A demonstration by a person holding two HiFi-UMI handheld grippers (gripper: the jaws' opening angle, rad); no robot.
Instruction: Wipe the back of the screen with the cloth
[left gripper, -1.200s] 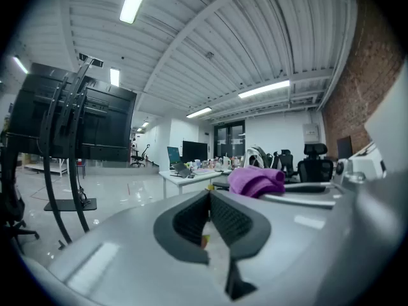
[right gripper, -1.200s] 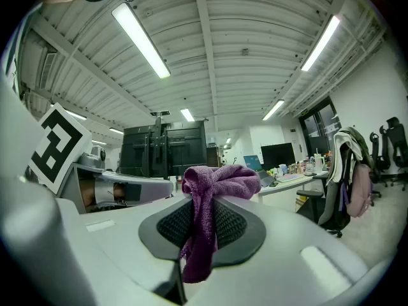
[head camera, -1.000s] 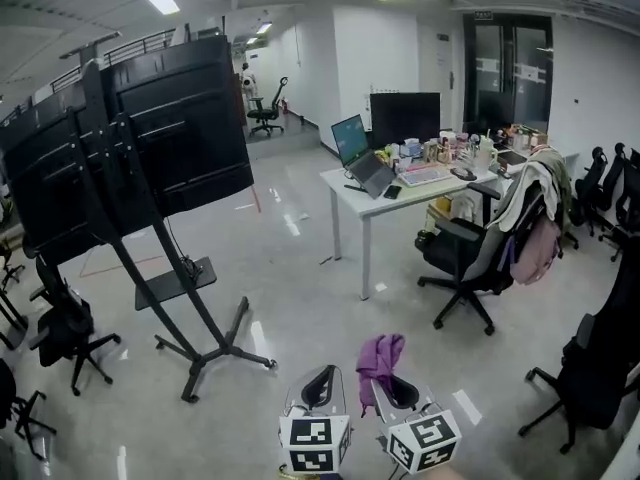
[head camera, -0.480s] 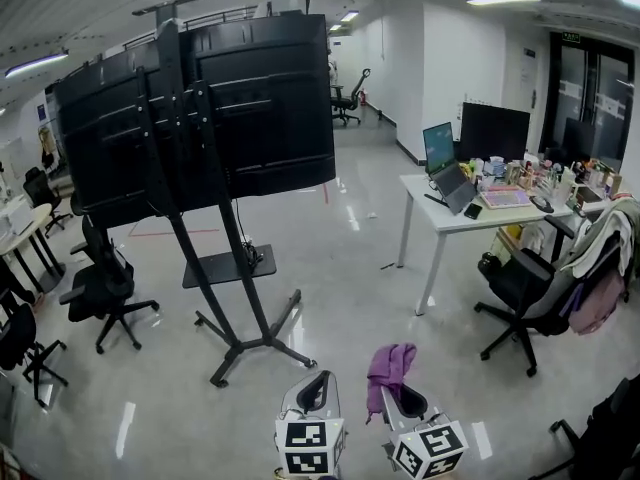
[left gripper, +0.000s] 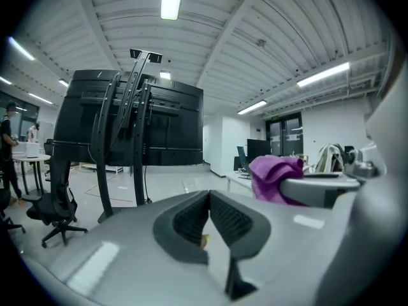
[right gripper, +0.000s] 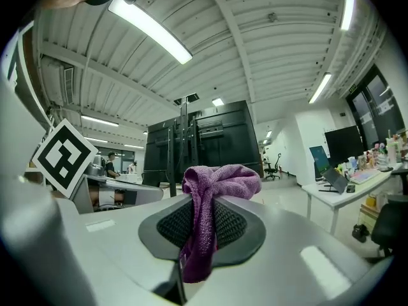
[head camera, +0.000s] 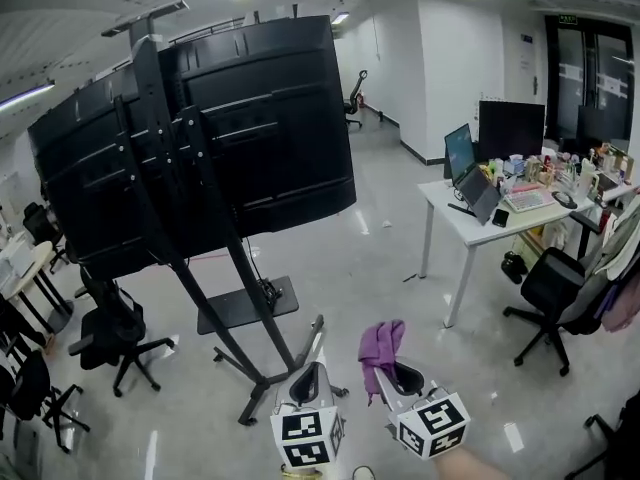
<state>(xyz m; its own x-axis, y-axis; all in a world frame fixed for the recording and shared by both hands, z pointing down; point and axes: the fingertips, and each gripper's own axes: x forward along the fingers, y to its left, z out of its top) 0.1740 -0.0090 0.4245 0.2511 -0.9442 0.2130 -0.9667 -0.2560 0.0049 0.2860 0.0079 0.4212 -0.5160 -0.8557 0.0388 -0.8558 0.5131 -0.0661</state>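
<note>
Right gripper view: right gripper (right gripper: pixel 204 225) is pinching a crumpled purple cloth (right gripper: pixel 220 180). Left gripper (left gripper: pixel 209 218) jaws are pressed together. The screen (head camera: pixel 260 118) shows its black back.

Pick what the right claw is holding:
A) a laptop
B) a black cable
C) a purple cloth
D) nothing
C: in the right gripper view the right claw is shut on the purple cloth, which bunches up above its pads.
</note>
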